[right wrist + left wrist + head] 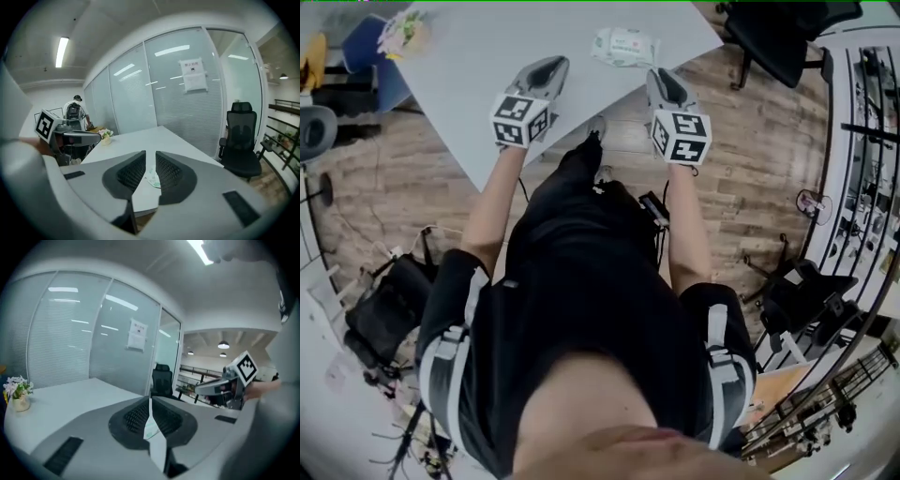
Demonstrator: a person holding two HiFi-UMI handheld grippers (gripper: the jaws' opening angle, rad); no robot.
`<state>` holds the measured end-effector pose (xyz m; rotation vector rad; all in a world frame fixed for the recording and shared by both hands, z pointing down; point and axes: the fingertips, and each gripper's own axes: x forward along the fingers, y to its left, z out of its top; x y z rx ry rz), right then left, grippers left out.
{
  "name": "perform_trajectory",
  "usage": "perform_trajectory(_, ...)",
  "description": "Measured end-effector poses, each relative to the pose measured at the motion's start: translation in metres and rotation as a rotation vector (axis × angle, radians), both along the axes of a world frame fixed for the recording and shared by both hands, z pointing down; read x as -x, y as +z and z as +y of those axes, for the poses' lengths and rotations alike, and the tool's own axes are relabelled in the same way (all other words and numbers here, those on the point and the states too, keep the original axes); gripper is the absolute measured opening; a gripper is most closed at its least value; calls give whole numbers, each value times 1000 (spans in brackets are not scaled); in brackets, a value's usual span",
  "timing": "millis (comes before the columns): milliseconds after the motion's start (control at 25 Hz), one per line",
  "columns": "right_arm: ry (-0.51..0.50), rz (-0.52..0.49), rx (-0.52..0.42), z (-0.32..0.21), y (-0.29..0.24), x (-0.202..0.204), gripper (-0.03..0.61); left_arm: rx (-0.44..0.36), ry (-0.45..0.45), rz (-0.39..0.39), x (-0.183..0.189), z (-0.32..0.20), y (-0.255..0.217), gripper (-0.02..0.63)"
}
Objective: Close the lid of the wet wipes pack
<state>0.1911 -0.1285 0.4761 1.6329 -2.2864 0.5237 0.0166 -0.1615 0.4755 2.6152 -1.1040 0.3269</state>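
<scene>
The wet wipes pack [623, 45], white with green print, lies flat on the grey table [487, 56] near its front corner. Both grippers hover at the table's near edge, short of the pack. My left gripper [551, 66] is to the pack's left, its jaws shut with nothing between them [150, 401]; a sliver of the pack [151, 430] shows past the jaws. My right gripper [661, 77] is just below and right of the pack, jaws a little apart and empty [150, 157]. The pack [153, 179] shows through that gap. I cannot tell from these views how the lid stands.
A small pot of flowers [403, 33] stands at the table's far left. A black office chair [241, 140] sits beyond the table's right side, before glass partition walls. Wood floor lies below the table edge; bags and cables lie on the floor behind the person.
</scene>
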Motion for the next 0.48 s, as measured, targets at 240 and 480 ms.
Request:
perform_trajectory(240, 81, -54, -86, 57, -53, 8, 77, -175, -86, 129, 38, 61, -91, 38)
perform_trajectory(480, 145, -73, -157, 91, -82, 21, 49, -263, -107, 200, 63, 86, -131, 38)
